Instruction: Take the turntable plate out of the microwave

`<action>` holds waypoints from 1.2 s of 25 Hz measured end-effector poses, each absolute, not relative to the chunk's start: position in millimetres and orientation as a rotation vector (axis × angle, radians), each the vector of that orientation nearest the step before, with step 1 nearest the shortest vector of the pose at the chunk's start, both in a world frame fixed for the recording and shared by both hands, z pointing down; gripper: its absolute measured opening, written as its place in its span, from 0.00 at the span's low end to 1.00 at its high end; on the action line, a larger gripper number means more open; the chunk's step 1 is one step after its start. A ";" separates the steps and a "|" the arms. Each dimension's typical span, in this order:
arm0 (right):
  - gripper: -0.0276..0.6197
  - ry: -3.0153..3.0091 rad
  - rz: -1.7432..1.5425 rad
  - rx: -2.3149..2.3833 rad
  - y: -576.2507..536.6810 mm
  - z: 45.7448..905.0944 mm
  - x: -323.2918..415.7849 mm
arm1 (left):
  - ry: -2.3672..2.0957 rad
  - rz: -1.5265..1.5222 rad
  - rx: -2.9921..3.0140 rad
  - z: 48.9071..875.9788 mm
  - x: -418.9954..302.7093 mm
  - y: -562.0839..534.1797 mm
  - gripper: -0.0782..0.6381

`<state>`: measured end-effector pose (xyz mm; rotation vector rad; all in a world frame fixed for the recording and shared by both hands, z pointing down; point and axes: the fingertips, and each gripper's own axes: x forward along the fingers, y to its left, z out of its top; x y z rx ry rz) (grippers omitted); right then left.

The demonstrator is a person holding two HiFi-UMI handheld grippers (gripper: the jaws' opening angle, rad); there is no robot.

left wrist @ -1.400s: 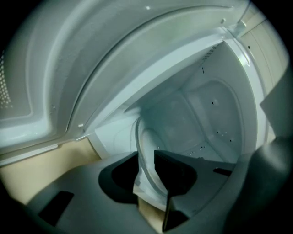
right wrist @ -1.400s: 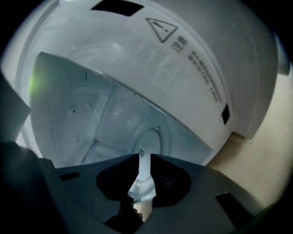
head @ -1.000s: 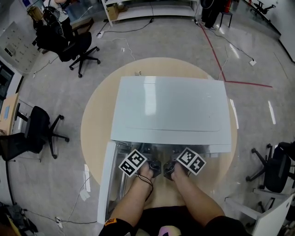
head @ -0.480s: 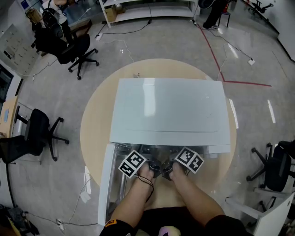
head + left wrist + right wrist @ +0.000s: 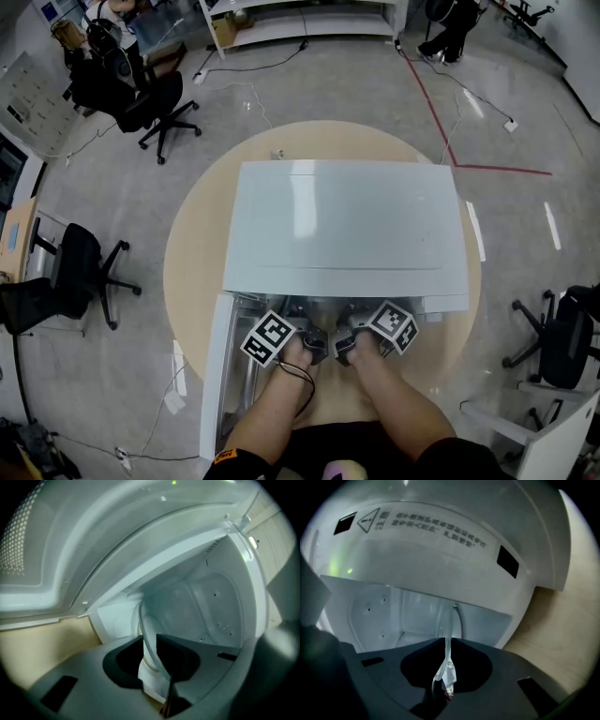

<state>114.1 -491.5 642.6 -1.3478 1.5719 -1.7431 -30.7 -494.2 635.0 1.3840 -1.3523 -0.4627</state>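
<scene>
The white microwave (image 5: 347,225) stands on a round wooden table (image 5: 192,253), with its door (image 5: 217,375) swung open to the left. Both grippers reach into its front opening, close together. In the left gripper view the glass turntable plate (image 5: 146,629) stands edge-on between the jaws, and my left gripper (image 5: 150,654) (image 5: 313,341) is shut on its rim. In the right gripper view the plate's thin glass edge (image 5: 449,625) runs up from the pinched jaws of my right gripper (image 5: 446,662) (image 5: 343,343). The head view hides the plate behind the hands and the marker cubes.
The cavity's white walls (image 5: 211,606) and its ceiling, which carries a warning label (image 5: 436,527), close in around both grippers. The open door stands at the left gripper's side. Office chairs (image 5: 159,98) and cables are on the floor around the table.
The right gripper has rolled, and its marker cube now shows a different tilt in the head view. The left gripper has stayed where it was.
</scene>
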 end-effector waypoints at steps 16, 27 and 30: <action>0.12 1.554 -1.711 -1.232 -494.6 625.0 107.8 | -1.240 -0.535 1.373 637.0 -14.8 -506.6 0.30; 0.12 1.523 -1.751 -1.222 -491.6 637.2 107.7 | -1.177 -0.603 1.341 633.0 -12.4 -507.6 0.24; 0.12 1.526 -1.742 -1.207 -490.1 635.3 107.4 | -1.171 -0.609 1.334 629.7 -12.9 -503.9 0.24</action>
